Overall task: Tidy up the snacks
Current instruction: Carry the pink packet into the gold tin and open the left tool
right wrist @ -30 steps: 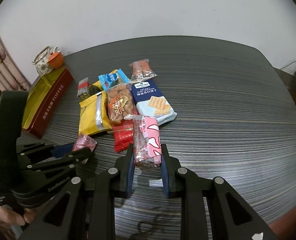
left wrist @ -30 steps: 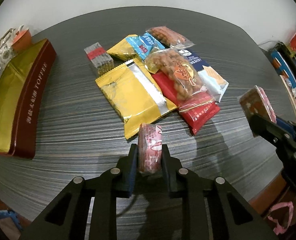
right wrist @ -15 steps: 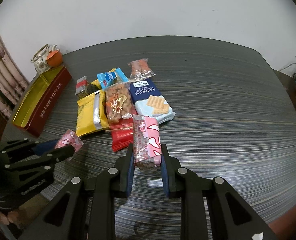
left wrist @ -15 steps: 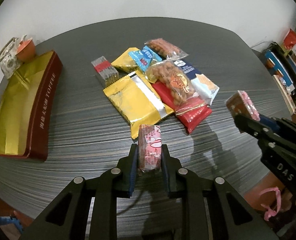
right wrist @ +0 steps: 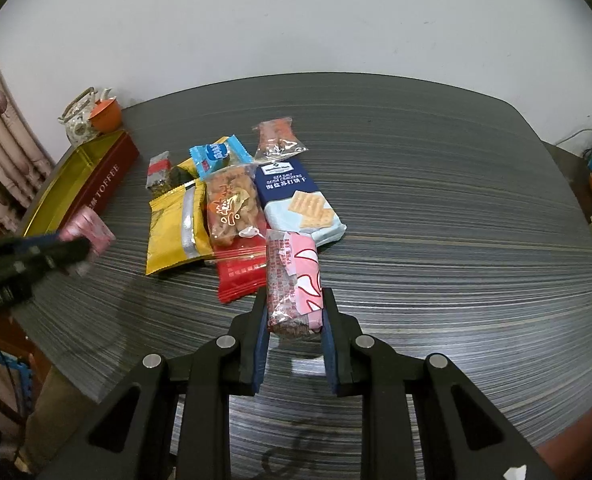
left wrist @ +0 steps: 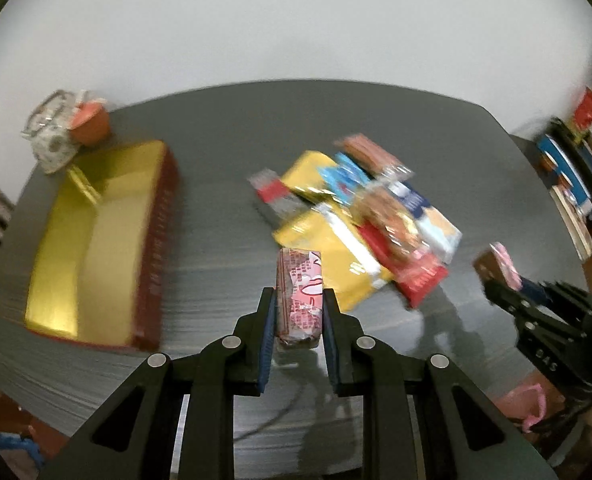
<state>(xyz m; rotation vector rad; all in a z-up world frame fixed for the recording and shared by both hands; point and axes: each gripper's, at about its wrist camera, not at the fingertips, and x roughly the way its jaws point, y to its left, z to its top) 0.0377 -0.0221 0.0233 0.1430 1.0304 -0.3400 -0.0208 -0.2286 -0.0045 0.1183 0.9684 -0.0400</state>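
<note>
Your left tool [left wrist: 299, 312] is clenched on a pink-and-white wrapped snack bar [left wrist: 300, 292], which stands on end between the blue pads, lifted above the dark striped table [left wrist: 223, 264]. Your right tool [right wrist: 294, 316] grips a second pink-and-white wrapped bar [right wrist: 292, 280] the same way, its dark lower end just above the table.

Just beyond your right tool lies the pile of loose snacks. Nearest is a red foil packet [right wrist: 239, 276], partly under a clear bag of brown nuts [right wrist: 231, 208]. To the left of those you see a yellow foil pouch with a silver strip [right wrist: 175, 224], and to the right a blue-and-white pack of soda crackers [right wrist: 300, 200]. Behind them sit a small light-blue wrapped sweet [right wrist: 215, 156], a small grey-and-red packet [right wrist: 157, 172] and a clear bag of orange-brown pieces [right wrist: 277, 140].

To the left of the pile, well apart from it, you have the long dark-red toffee tin with a gold lining [left wrist: 95, 240], open and lying flat. In the left wrist view this part is blurred. At the far left corner of the table, just behind the tin, stand a patterned white teapot [right wrist: 77, 122] and an orange cup [right wrist: 105, 116].
</note>
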